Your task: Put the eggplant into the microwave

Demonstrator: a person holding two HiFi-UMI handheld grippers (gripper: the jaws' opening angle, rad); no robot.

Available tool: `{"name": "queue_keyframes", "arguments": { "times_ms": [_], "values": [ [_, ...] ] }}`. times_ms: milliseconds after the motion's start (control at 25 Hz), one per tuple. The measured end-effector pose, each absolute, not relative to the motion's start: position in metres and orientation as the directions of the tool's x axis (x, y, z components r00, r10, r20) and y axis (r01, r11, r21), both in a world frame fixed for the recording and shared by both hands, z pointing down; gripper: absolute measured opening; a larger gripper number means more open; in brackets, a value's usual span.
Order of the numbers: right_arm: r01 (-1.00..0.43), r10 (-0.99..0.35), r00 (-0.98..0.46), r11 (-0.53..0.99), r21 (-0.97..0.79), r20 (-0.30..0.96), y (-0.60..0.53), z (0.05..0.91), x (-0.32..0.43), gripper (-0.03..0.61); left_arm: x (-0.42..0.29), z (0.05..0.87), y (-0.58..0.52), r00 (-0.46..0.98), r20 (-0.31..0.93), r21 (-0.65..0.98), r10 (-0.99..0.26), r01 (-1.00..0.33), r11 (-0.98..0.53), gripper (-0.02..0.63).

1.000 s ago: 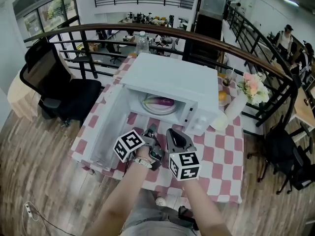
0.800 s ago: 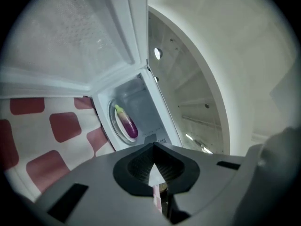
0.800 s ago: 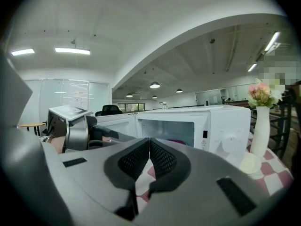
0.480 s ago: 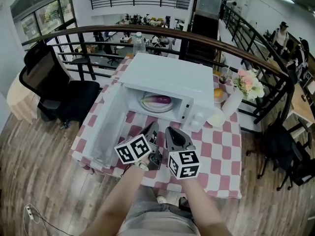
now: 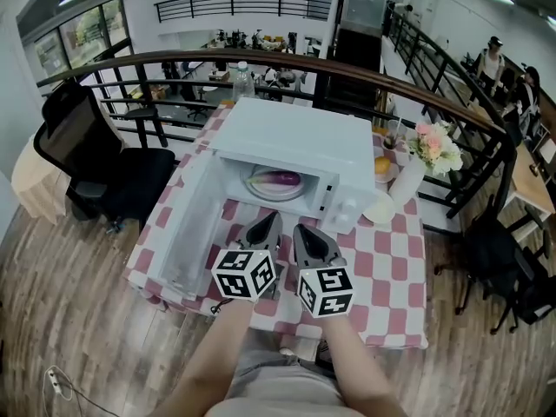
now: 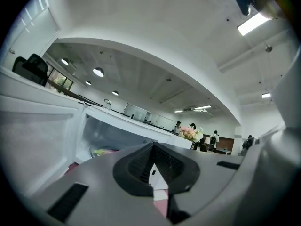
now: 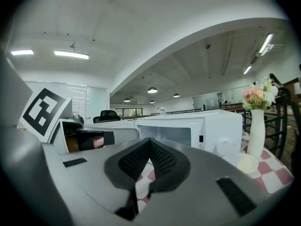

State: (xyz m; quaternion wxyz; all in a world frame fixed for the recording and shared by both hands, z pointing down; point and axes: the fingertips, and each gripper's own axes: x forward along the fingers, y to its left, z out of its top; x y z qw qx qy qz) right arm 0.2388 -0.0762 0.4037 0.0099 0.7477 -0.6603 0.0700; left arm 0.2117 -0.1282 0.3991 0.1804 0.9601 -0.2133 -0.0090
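The white microwave (image 5: 300, 137) stands on the checked table with its door (image 5: 184, 226) swung open to the left. Inside it, the purple eggplant (image 5: 287, 178) lies on a plate (image 5: 271, 186). Both grippers hover side by side in front of the opening, pointing at it. My left gripper (image 5: 268, 224) is shut and holds nothing; in the left gripper view (image 6: 153, 147) the plate (image 6: 102, 151) shows dimly inside the cavity. My right gripper (image 5: 302, 231) is shut and empty too (image 7: 149, 145), with the microwave (image 7: 207, 126) ahead of it.
A vase of flowers (image 5: 427, 155), an orange on a dish (image 5: 383, 167) and a white round plate (image 5: 380, 208) stand right of the microwave. A water bottle (image 5: 242, 78) is behind it. A black chair (image 5: 95, 168) and the railing (image 5: 434, 94) border the table (image 5: 391, 272).
My left gripper has risen a little and rolled, so its marker cube now faces up beside the right one. The right gripper has stayed put.
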Motion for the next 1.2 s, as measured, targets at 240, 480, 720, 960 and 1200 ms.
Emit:
{"name": "queue_keyframes", "arguments": {
  "times_ms": [240,480,720,960,1200],
  "values": [
    [-0.988,-0.986,0.129,-0.137,-0.073,0.107,-0.067,0.406,0.233,0.025,0.209,0.391,-0.119,0.915,0.052,0.206,-0.401,-0.403,-0.892,0.003],
    [-0.990,-0.989,0.132,-0.135,-0.049,0.069,-0.065,0.396,0.225,0.025,0.213,0.385,-0.103,0.929,0.028,0.156,-0.368,-0.368,-0.917,0.003],
    [-0.989,-0.989,0.143,-0.144,-0.029,0.044,-0.060,0.387,0.226,0.025,0.215,0.380,-0.092,0.938,0.007,0.113,-0.345,-0.344,-0.932,0.003],
    [-0.987,-0.987,0.156,-0.157,-0.017,0.022,-0.057,0.380,0.228,0.025,0.213,0.376,-0.088,0.934,0.001,0.075,-0.358,-0.357,-0.931,0.003],
    [-0.987,-0.987,0.158,-0.158,-0.010,0.002,-0.056,0.372,0.231,0.025,0.214,0.374,-0.084,0.934,0.007,0.036,-0.358,-0.358,-0.933,0.003]
  ]
}}
